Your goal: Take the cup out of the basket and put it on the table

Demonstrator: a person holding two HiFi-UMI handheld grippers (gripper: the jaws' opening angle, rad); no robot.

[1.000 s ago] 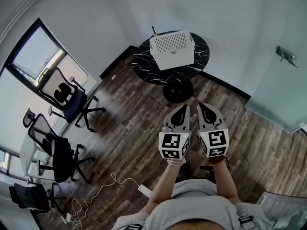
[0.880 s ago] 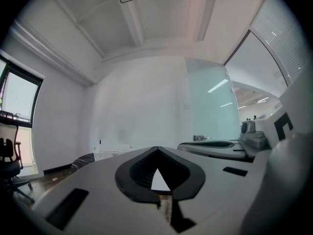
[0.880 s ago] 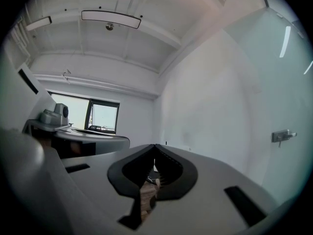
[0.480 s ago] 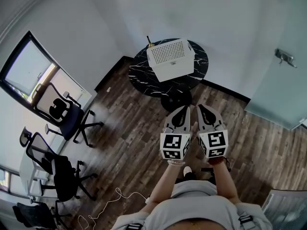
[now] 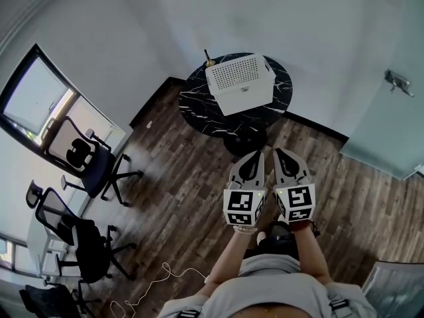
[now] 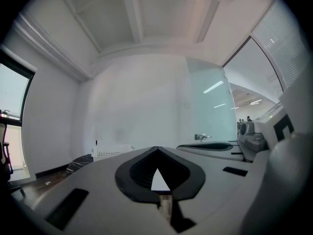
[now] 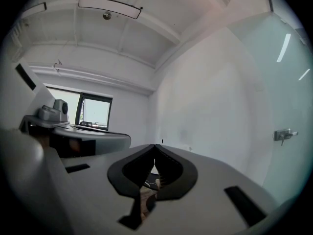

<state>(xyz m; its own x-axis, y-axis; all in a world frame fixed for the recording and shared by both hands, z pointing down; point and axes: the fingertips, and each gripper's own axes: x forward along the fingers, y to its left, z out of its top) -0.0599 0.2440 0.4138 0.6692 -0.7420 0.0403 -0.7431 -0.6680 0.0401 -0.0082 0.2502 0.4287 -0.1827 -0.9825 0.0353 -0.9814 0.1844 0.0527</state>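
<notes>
Nearest, the person's torso (image 5: 271, 287) is cut off at the bottom edge. The left gripper (image 5: 257, 154) and the right gripper (image 5: 277, 152) are side by side above the wood floor (image 5: 179, 171), each with its jaws together on nothing. Farther off, the white basket (image 5: 240, 83) stands on the round black table (image 5: 199, 106). Its inside is hidden, so the cup cannot be made out.

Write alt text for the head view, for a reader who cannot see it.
Seen from above, a person holds a left hand-held gripper and a right hand-held gripper side by side, both shut, pointing toward a white basket on a round black table. Office chairs stand at left on the wooden floor.
</notes>
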